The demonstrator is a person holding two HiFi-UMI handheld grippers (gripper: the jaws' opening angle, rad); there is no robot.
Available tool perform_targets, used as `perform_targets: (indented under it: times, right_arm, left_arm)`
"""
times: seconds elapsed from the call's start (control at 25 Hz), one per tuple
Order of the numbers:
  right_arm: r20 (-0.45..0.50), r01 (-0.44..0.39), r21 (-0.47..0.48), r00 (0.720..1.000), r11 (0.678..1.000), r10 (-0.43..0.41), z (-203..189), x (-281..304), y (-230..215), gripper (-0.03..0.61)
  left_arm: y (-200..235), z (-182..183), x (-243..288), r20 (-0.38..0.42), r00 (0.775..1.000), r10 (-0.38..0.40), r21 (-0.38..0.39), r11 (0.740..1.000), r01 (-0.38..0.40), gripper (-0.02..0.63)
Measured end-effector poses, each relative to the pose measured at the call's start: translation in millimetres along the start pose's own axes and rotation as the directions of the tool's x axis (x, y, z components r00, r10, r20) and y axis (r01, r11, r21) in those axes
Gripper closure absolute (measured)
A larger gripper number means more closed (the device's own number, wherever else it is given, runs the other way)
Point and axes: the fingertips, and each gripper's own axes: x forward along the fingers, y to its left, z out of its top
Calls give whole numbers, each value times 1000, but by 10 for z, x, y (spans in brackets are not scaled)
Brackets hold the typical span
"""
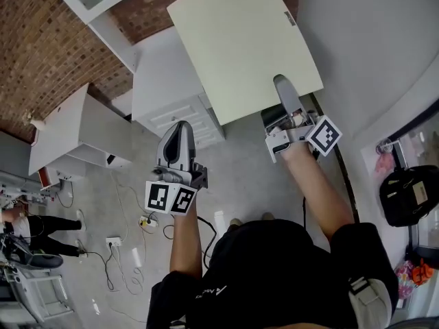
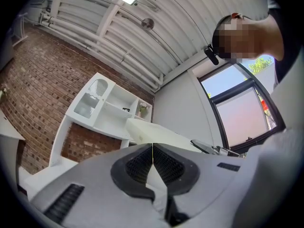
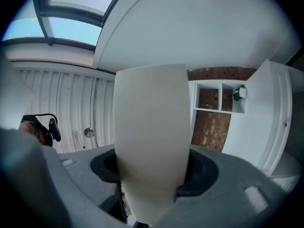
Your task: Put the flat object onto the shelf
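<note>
Right gripper (image 1: 282, 86) clamps its 2 jaws on the near edge of the flat board (image 1: 240, 40), which I hold up, well apart from the white shelf (image 2: 110, 109), to carry it over 1-handed, while my left gripper (image 2: 152, 161) hangs beside it, jaws pressed together, empty

The left claw (image 1: 180, 130) and right claw (image 1: 283, 91) are light grey moulded plastic with black ribbed pads (image 2: 140, 164). Each of the 2 carries a white cube (image 1: 170, 197) printed with black square markers. The person wears a black short-sleeved top (image 1: 274, 273).
</note>
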Motion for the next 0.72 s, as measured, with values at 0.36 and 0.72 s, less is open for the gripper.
perform_targets:
  times: [0.36, 0.72]
  right_arm:
    - [2, 1, 137, 1000, 991, -2, 277, 207, -291, 302]
    - [1, -2, 140, 1000, 990, 2, 177, 866, -541, 301]
  left_arm:
    - [-124, -143, 307, -10, 999, 38, 37, 999, -37, 612]
    - [433, 6, 730, 49, 999, 8, 68, 998, -11, 612]
